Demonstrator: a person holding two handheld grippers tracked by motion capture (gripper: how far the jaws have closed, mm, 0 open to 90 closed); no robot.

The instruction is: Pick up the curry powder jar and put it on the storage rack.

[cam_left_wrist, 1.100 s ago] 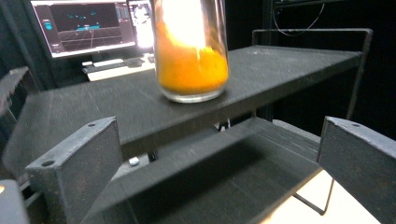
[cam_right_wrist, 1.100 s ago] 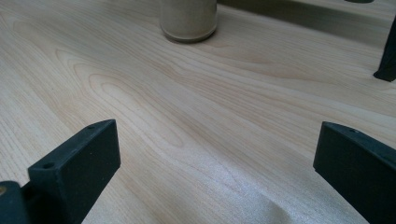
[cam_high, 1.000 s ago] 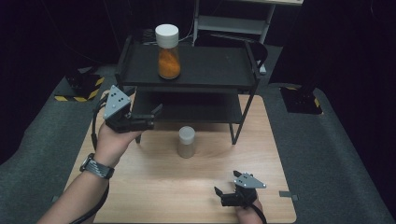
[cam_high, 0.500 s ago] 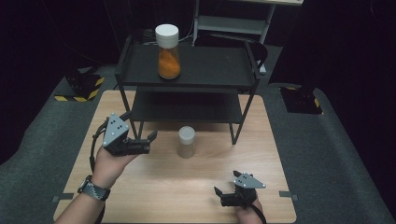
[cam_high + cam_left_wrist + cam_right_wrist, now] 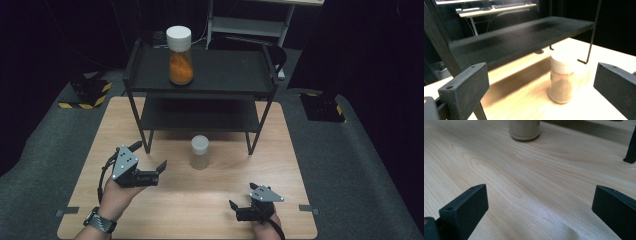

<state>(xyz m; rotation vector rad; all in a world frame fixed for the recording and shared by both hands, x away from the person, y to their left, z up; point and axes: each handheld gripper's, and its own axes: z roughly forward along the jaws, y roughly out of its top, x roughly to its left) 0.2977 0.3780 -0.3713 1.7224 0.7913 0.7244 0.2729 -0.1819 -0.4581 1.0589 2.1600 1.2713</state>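
Dark walls sit behind the wooden table [image 5: 150, 125] and black shelf [image 5: 220, 75]. Standing just in front of the shelf, the small jar [image 5: 200, 151] looks light, hard and smooth; grab its round middle. Both the left gripper [image 5: 159, 170] and the right gripper [image 5: 234, 209] are wide open and empty. The left one has come down from the shelf toward the jar.

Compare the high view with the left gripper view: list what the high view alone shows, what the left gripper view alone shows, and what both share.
High view alone: the orange-filled jar standing on the top shelf, both hands, and the right gripper low over the table.
Left gripper view alone: a close look between the left gripper's wide-open jaws, and a cluttered desk behind the rack.
Both: the small white-lidded jar upright on the table, in front of the black rack.
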